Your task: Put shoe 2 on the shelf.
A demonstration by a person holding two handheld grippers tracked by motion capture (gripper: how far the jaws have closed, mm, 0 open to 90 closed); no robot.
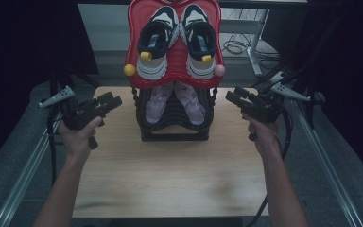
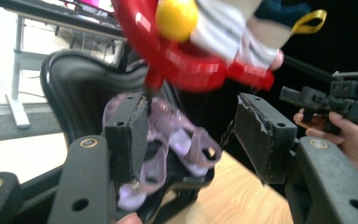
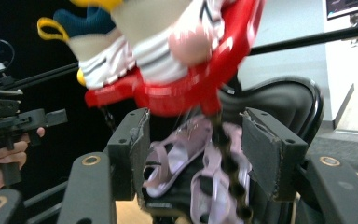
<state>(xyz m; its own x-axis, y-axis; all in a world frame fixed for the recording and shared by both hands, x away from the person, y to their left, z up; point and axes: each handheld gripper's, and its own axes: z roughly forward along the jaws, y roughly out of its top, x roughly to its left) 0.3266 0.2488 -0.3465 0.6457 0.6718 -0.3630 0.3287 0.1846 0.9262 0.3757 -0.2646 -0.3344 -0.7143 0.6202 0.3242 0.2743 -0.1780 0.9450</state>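
High view: a two-level shoe rack (image 1: pixel 175 124) stands at the far middle of the wooden counter (image 1: pixel 170 175), black below and with a red top tray (image 1: pixel 133 42) above. On the red tray lie a pair of white, grey and navy sneakers (image 1: pixel 176 40) with yellow heel loops, heels toward the person. A yellow ball (image 1: pixel 129 70) sits at the tray's left corner and a pink ball (image 1: pixel 219 70) at its right. Under the tray, on the black shelf, sits a pair of pale lilac sandals (image 1: pixel 176 101), partly hidden by the tray's front edge.

The left tongs (image 1: pixel 108 102) are held just left of the rack and the right tongs (image 1: pixel 238 99) just right of it, both pointing inward at the lower shelf and clear of it. Both stand open with nothing between the pads: in the left gripper view the left tongs (image 2: pixel 191 140) frame the sandals (image 2: pixel 168 144) from the side, and in the right gripper view the right tongs (image 3: pixel 193 154) do the same with the sandals (image 3: pixel 191 158) beyond them.

I can read no brand, label or writing on the shoes or the rack. Both gripper views are blurred, so the sneakers' markings and the sandal straps smear. The tray's top is cut off by the frame, and the room around the counter is too dark to make out.
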